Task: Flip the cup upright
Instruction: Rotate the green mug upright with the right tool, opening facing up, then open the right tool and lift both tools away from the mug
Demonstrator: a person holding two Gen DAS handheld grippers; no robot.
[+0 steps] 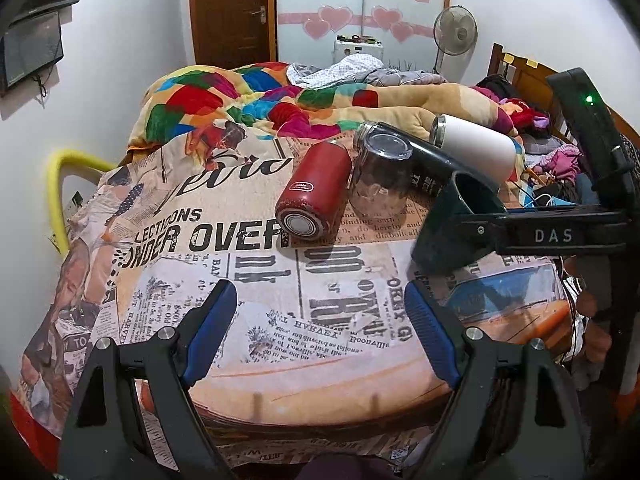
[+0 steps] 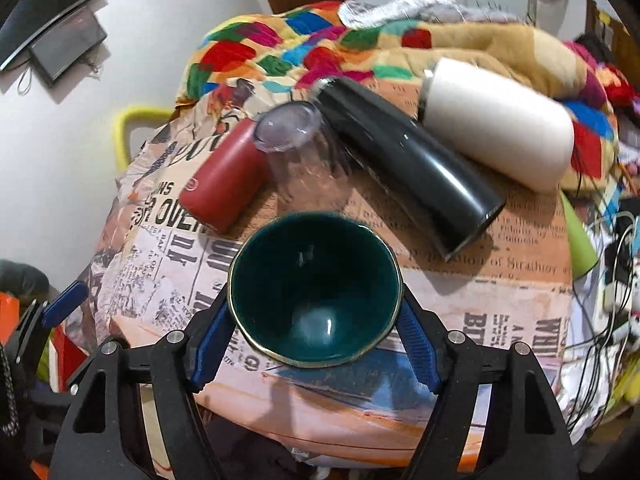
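A dark green cup (image 2: pixel 316 292) with a gold rim is held between the blue pads of my right gripper (image 2: pixel 316 332), its mouth facing the camera. In the left wrist view the same cup (image 1: pixel 452 232) hangs tilted above the newspaper-print table cover (image 1: pixel 280 320), clamped by the right gripper (image 1: pixel 476 236). My left gripper (image 1: pixel 320 320) is open and empty over the near part of the table. A clear glass (image 1: pixel 382 176) stands upside down behind; it also shows in the right wrist view (image 2: pixel 304 160).
A red flask (image 1: pixel 316 196), a black flask (image 2: pixel 408 164) and a white flask (image 2: pixel 496 124) lie on their sides at the back of the table. A colourful blanket (image 1: pixel 248 96) is heaped behind. Cables and clutter (image 2: pixel 616 280) lie to the right.
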